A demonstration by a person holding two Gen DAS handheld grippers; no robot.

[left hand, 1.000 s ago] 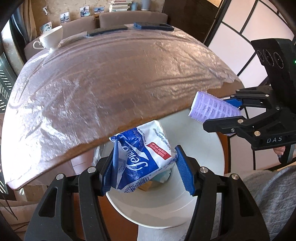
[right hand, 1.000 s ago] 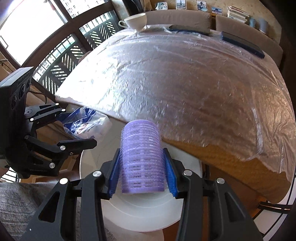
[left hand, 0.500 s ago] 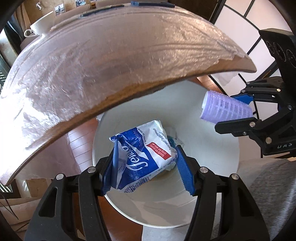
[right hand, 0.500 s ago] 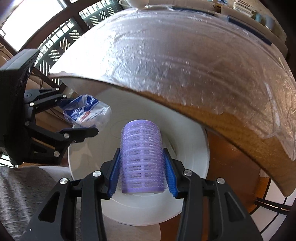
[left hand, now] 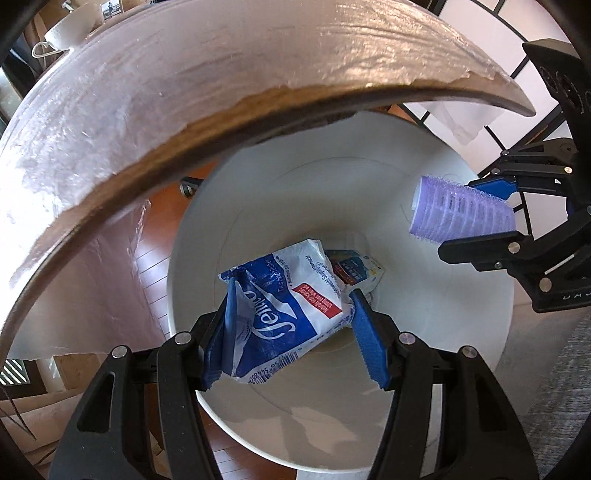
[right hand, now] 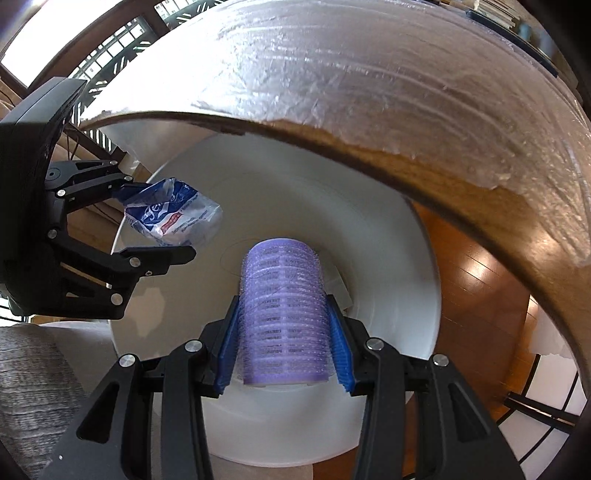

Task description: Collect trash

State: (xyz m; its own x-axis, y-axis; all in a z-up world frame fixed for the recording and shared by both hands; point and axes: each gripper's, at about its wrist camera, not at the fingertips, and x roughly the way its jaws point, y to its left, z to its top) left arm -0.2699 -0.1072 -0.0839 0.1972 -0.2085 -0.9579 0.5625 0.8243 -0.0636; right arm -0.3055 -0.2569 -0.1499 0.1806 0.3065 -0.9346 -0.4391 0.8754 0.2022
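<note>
Both grippers hang over the white round plastic bin (left hand: 424,417) beside the film-covered table's edge (left hand: 258,99). The left gripper (left hand: 291,332) clamps a crumpled blue-and-white tissue packet (left hand: 288,314), and the right gripper (right hand: 282,354) clamps a purple ribbed hair roller (right hand: 282,314), each seemingly poised for dropping.

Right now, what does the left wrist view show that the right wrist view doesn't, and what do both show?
Only the left wrist view shows the bottom of the white bin, where a blue and white carton already lies, and a white cup on the far table edge.

Only the right wrist view shows the latticed window and the wood floor to the right of the bin.

Both show the left tongs shut on the blue tissue pack, the right tongs shut on the purple hair roller, both held over the bin, and the plastic-covered table.
</note>
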